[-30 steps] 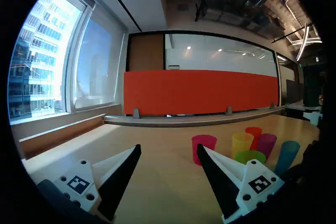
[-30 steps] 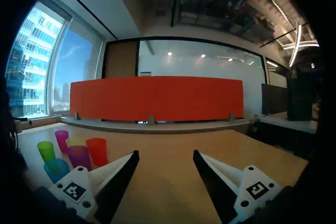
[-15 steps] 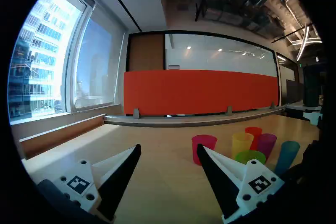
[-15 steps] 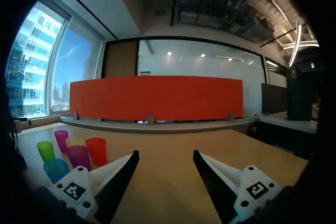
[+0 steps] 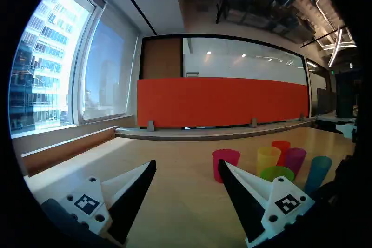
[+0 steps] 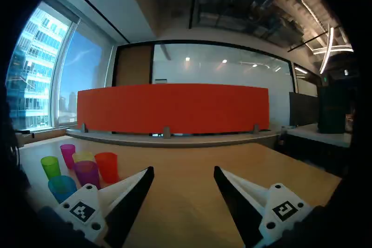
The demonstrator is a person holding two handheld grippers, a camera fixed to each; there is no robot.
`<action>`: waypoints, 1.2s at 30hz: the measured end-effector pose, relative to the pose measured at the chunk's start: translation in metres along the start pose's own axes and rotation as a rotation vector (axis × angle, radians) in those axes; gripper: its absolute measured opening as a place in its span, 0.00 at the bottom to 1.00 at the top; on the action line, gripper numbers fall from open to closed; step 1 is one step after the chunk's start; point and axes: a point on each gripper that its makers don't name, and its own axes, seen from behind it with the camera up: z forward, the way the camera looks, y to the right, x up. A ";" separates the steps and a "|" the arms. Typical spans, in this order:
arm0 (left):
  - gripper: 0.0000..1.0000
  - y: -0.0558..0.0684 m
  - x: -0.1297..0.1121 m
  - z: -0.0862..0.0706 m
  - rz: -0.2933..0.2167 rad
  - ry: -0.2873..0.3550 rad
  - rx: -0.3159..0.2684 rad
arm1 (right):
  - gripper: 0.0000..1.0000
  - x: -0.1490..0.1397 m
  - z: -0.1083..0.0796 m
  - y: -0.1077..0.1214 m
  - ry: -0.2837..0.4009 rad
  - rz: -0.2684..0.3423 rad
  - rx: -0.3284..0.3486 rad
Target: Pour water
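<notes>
Several coloured plastic cups stand grouped on a wooden table (image 5: 186, 155). In the left gripper view they sit right of centre: a pink cup (image 5: 224, 163), yellow cup (image 5: 268, 158), red cup (image 5: 281, 148), purple cup (image 5: 295, 160), green cup (image 5: 276, 173) and teal cup (image 5: 318, 172). My left gripper (image 5: 186, 166) is open, empty, low over the table, just left of the pink cup. In the right gripper view the same cluster is at the left: red cup (image 6: 107, 166), purple cup (image 6: 86, 172), green cup (image 6: 50, 166), teal cup (image 6: 62, 187). My right gripper (image 6: 183, 171) is open and empty, to the right of the cups.
An orange divider panel (image 5: 223, 101) runs along the table's far edge. Large windows (image 5: 42, 80) line the left side. A dark desk with equipment (image 6: 321, 141) stands at the right. The wooden surface stretches ahead of both grippers.
</notes>
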 end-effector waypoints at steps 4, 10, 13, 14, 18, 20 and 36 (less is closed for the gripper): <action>0.99 0.000 0.000 0.000 0.000 0.000 0.000 | 1.00 0.001 0.001 0.000 0.000 0.001 0.000; 0.99 0.000 -0.001 -0.001 -0.001 0.000 0.000 | 1.00 0.001 0.001 0.000 0.000 0.000 0.000; 0.99 0.000 -0.001 -0.001 -0.001 -0.001 0.000 | 1.00 0.002 0.001 -0.001 0.000 0.000 0.000; 0.99 0.000 -0.001 -0.001 0.000 -0.001 0.000 | 1.00 0.002 0.001 -0.001 0.000 0.000 0.000; 0.99 -0.001 0.000 -0.001 -0.001 -0.001 0.000 | 1.00 0.001 0.001 -0.001 0.000 0.000 0.000; 0.99 -0.001 0.000 -0.001 0.000 -0.001 0.000 | 1.00 0.001 0.001 0.000 0.000 0.000 0.000; 0.99 -0.001 0.001 -0.001 -0.003 -0.002 -0.002 | 1.00 0.002 0.002 -0.001 0.001 0.000 0.000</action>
